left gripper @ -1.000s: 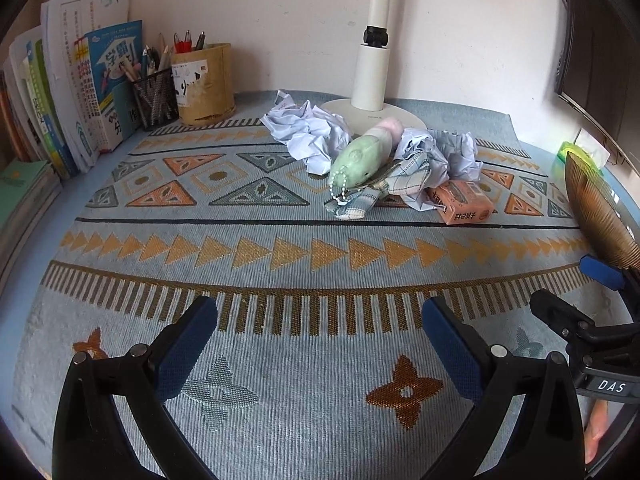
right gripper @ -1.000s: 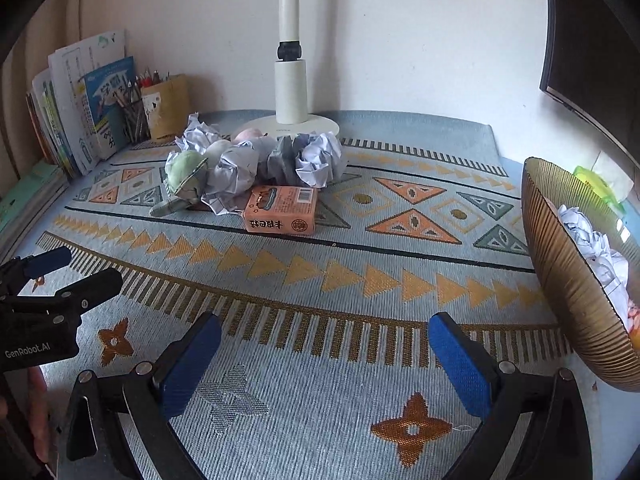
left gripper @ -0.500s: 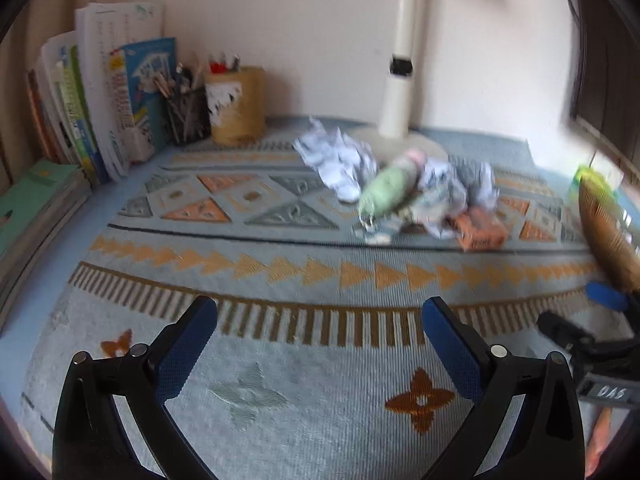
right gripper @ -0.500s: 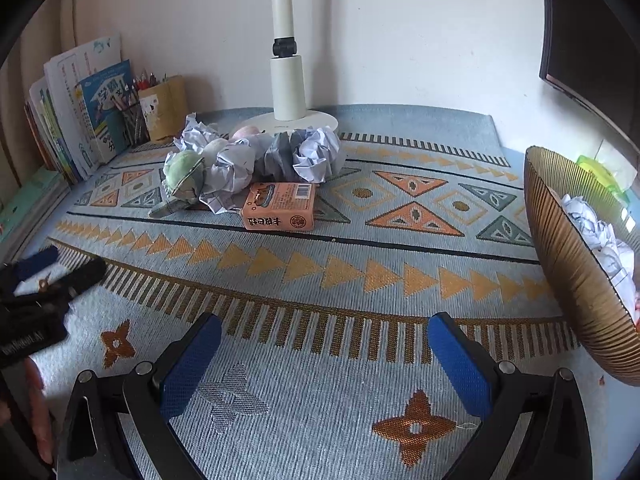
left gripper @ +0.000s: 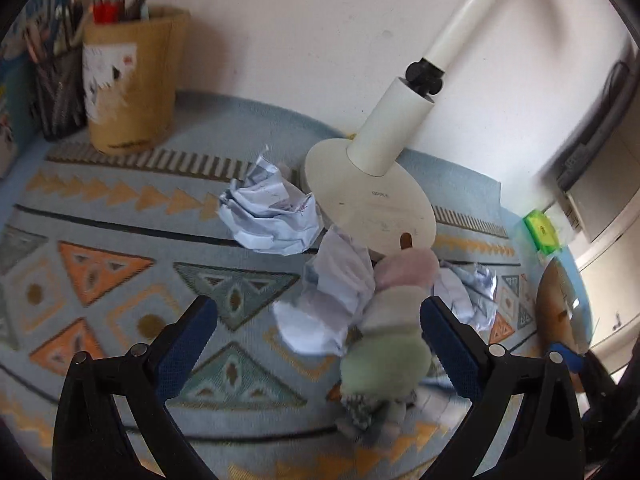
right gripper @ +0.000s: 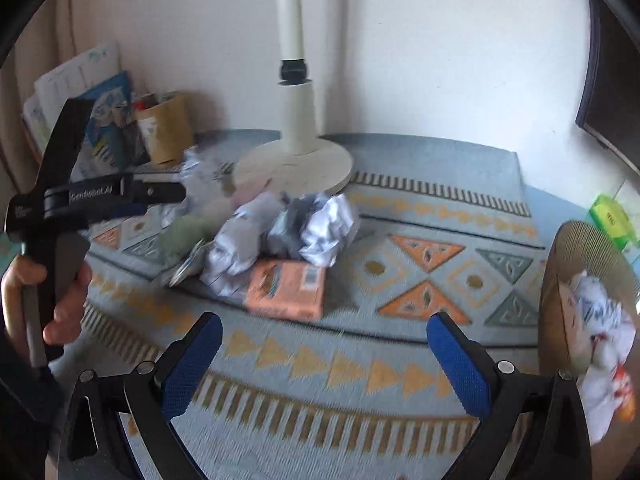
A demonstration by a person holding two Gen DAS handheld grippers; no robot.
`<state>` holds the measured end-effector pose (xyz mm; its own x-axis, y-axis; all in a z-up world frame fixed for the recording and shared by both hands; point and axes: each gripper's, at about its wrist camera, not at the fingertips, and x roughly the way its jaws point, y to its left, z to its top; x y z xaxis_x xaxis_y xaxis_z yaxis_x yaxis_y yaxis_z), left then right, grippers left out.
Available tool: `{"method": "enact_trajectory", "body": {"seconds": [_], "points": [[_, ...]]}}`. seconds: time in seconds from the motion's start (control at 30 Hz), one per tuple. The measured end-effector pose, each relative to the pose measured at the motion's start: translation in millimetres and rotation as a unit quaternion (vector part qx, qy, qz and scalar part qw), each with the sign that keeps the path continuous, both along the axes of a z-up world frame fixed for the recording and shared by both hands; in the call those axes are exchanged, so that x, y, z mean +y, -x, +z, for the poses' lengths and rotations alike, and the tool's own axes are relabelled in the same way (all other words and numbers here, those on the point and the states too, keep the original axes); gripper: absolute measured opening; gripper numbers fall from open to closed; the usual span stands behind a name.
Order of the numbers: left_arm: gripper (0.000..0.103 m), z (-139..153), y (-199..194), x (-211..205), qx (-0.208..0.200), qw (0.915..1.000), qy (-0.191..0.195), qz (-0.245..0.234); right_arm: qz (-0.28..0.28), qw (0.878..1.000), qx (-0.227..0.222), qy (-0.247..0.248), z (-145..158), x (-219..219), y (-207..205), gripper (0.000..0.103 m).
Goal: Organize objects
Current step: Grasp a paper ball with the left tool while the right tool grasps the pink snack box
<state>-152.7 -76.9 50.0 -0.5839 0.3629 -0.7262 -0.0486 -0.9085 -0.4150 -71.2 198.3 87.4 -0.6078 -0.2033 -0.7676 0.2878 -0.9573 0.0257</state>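
A patterned blue mat (right gripper: 400, 216) is backed by a white wall; both the left gripper (left gripper: 320, 336) and right gripper (right gripper: 324, 344) are seen released, the right's jaws having just been narrowing on nothing.

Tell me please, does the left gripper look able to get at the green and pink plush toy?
Probably yes: the left gripper is open with the plush toy between its fingers, though crumpled paper crowds alongside.

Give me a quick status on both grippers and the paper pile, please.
Left gripper open over the crumpled paper and plush toy, gripping nothing. Right gripper open, empty, jaws just narrowed. Orange box and lamp base crowd the pile.
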Motion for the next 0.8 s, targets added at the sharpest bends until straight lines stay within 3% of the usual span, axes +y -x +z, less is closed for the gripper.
{"method": "enact_trajectory", "body": {"seconds": [0.03, 0.13, 0.17, 0.2, 0.3, 0.37, 0.4, 0.43, 0.47, 0.63, 0.8], "points": [[0.101, -3, 3, 0, 0.000, 0.9999, -0.016, -0.004, 0.003, 1.000, -0.019, 0.015, -5, -1, 7, 0.086], [0.097, -10, 3, 6, 0.006, 0.9995, -0.028, -0.012, 0.010, 0.994, -0.084, 0.067, -33, -8, 27, 0.083], [0.087, -11, 1, 10, 0.010, 0.9996, -0.021, -0.013, 0.007, 0.993, -0.092, 0.068, -41, -12, 29, 0.082], [0.081, -10, 0, 13, 0.012, 0.9998, -0.010, -0.014, 0.004, 0.996, -0.072, 0.056, -44, -18, 29, 0.082], [0.081, -9, 0, 20, 0.013, 0.9996, -0.003, -0.026, 0.015, 0.997, -0.066, 0.048, -48, -30, 34, 0.080], [0.081, -10, 2, 20, 0.016, 0.9996, -0.005, -0.022, 0.006, 0.998, -0.055, 0.032, -48, -38, 37, 0.070], [0.073, -11, 3, 21, 0.017, 0.9996, -0.007, -0.019, -0.007, 0.999, -0.042, 0.012, -46, -40, 36, 0.058], [0.061, -13, 4, 20, 0.016, 0.9997, -0.002, -0.015, -0.021, 0.999, -0.035, -0.005, -47, -42, 35, 0.057], [0.039, -14, 5, 20, 0.012, 0.9998, 0.008, -0.011, -0.027, 0.999, -0.029, -0.008, -47, -43, 33, 0.057], [0.039, 9, -21, 17, 0.064, 0.9978, 0.011, -0.012, -0.071, 0.997, -0.017, 0.021, -36, -13, 17, 0.055], [0.039, 44, -94, 25, 0.106, 0.9936, 0.000, -0.040, -0.110, 0.994, -0.009, 0.018, -15, 31, -31, 0.055]]}}
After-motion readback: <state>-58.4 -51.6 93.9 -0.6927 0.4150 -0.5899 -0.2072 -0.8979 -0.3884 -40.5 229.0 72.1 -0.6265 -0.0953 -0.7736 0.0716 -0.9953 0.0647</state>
